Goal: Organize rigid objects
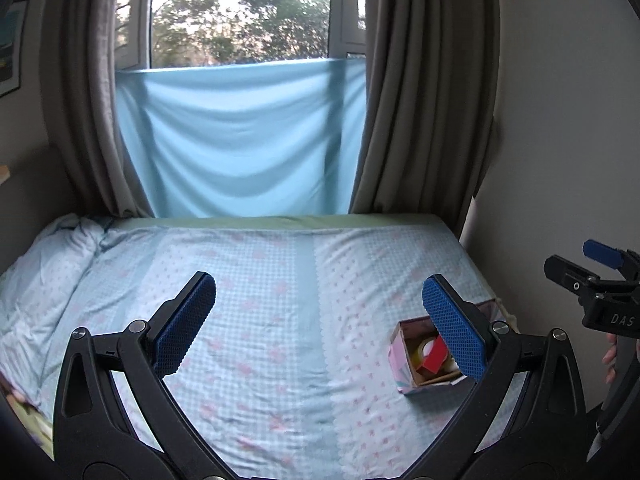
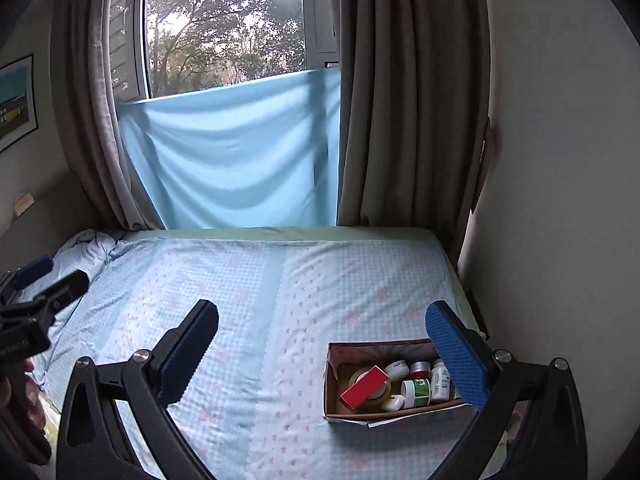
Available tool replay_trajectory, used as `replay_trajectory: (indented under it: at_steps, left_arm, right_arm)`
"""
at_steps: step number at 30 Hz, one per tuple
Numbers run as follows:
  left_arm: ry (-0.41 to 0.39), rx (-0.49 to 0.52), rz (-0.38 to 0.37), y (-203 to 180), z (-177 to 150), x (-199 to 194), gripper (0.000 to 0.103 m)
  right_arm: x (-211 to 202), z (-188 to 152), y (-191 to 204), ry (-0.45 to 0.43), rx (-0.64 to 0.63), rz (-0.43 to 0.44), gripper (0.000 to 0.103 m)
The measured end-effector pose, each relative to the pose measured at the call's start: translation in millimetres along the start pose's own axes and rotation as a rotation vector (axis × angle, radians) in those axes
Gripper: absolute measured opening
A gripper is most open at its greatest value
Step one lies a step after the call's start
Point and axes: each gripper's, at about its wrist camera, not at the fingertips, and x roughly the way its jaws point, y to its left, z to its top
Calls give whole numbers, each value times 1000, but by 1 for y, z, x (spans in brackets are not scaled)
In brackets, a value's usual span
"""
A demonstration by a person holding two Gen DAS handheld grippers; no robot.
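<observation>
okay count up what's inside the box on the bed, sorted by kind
Inside the box, as far as the right wrist view shows:
Red carton: 1
Tape roll: 1
Bottles and jars: about 5; the right gripper's finger hides part of the box
Small white piece: 1
Total: about 8

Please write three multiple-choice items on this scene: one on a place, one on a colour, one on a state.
1. Where do the small containers sit?
A. loose on the bed
B. inside the cardboard box
C. on the windowsill

2. What colour is the flat carton lying on the tape roll?
A. red
B. green
C. black

3. How stand the jaws of the right gripper?
A. shut on a bottle
B. shut on nothing
C. open, holding nothing

Answers: 1 B, bottles and jars lie within its walls; 2 A, its top face is red; 3 C, the blue pads stand wide apart.
</observation>
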Motion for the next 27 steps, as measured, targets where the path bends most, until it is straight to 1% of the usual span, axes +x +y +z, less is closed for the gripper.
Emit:
replay_trajectory:
  at_steps: [5,14,27]
  left_arm:
    - [-6,-10,-15,0,-3,-2,103]
    - [-4,17,-10,-8,-7,-8,103]
    - [-7,16,-5,-12,-10,-13,103]
  right_arm:
    - [-4,2,0,-14,6,-9,103]
    - [-13,2,3,-34,8,-14,103]
    - [-16,1,2,-43,9,-6,103]
